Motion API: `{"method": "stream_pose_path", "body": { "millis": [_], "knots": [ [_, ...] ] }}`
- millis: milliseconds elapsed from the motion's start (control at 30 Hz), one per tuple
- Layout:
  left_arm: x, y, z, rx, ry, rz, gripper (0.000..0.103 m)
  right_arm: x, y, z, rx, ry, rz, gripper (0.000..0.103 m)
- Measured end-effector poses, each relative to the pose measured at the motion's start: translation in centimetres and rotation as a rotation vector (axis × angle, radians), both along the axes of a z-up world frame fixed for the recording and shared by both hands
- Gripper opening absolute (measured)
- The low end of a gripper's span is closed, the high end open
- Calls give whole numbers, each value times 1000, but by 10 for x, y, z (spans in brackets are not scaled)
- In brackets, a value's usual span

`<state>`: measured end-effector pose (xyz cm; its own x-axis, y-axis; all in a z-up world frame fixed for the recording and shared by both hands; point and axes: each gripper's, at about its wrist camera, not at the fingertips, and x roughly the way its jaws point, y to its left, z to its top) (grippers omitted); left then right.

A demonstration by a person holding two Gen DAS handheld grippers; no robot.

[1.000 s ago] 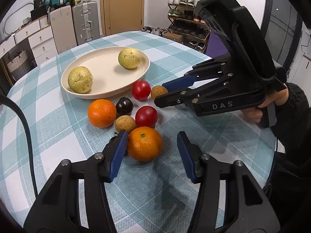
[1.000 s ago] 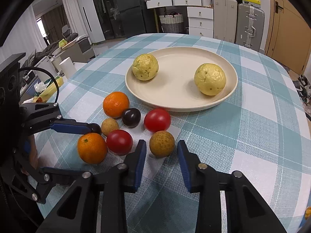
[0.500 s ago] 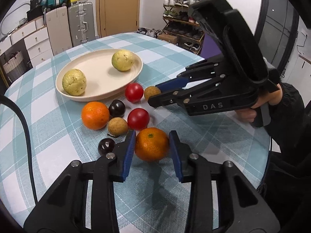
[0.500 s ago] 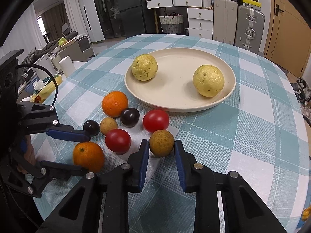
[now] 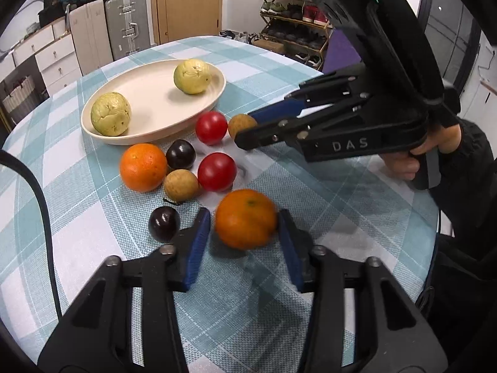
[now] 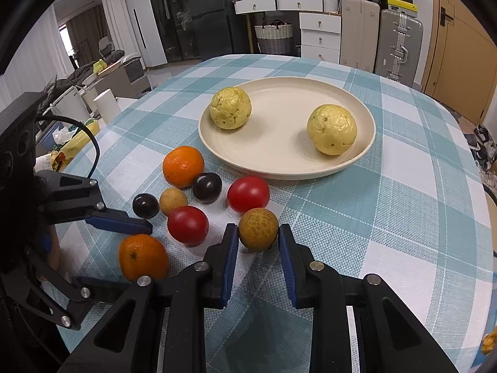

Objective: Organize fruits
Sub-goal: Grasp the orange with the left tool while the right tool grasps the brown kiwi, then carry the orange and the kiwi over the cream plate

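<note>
A cream plate (image 5: 146, 93) holds two yellow-green guavas (image 5: 192, 76) (image 5: 110, 113). In front of it lie a second orange (image 5: 143, 167), two red tomatoes (image 5: 216, 171), two dark plums (image 5: 164, 223) and a brown round fruit (image 5: 180, 185). My left gripper (image 5: 243, 228) has its blue pads on either side of an orange (image 5: 245, 218) on the cloth; a small gap shows at the left pad. My right gripper (image 6: 258, 237) is shut on another brown fruit (image 6: 257, 228), also on the cloth. The plate (image 6: 279, 155) shows in the right wrist view too.
The round table has a teal and white checked cloth (image 6: 403, 205). The right gripper's body (image 5: 357, 118) reaches over the table's right side. Suitcases, drawers and a shoe rack stand beyond the table.
The left pads closed in around the orange, then opened a little. The right pads closed onto the brown fruit. A dark plum came into view beside the left pad.
</note>
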<state>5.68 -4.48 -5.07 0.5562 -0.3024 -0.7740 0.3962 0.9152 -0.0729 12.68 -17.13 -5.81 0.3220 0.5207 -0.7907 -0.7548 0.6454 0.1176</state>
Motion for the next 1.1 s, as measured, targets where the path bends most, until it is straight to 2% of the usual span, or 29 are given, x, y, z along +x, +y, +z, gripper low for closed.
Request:
{"method": "stream_pose_path", "body": {
  "millis": [333,667,1100],
  "knots": [
    [4,9,6,-41,-29,32,37,-1,-4,4,18,-13,-6,27],
    [13,40,20,-124,-104,167,37,-1,-11,18,81,-47,-35,27],
    [33,65,42,-141,-184,307,37,2,-19,29,153,-75,-81,27]
  ]
}}
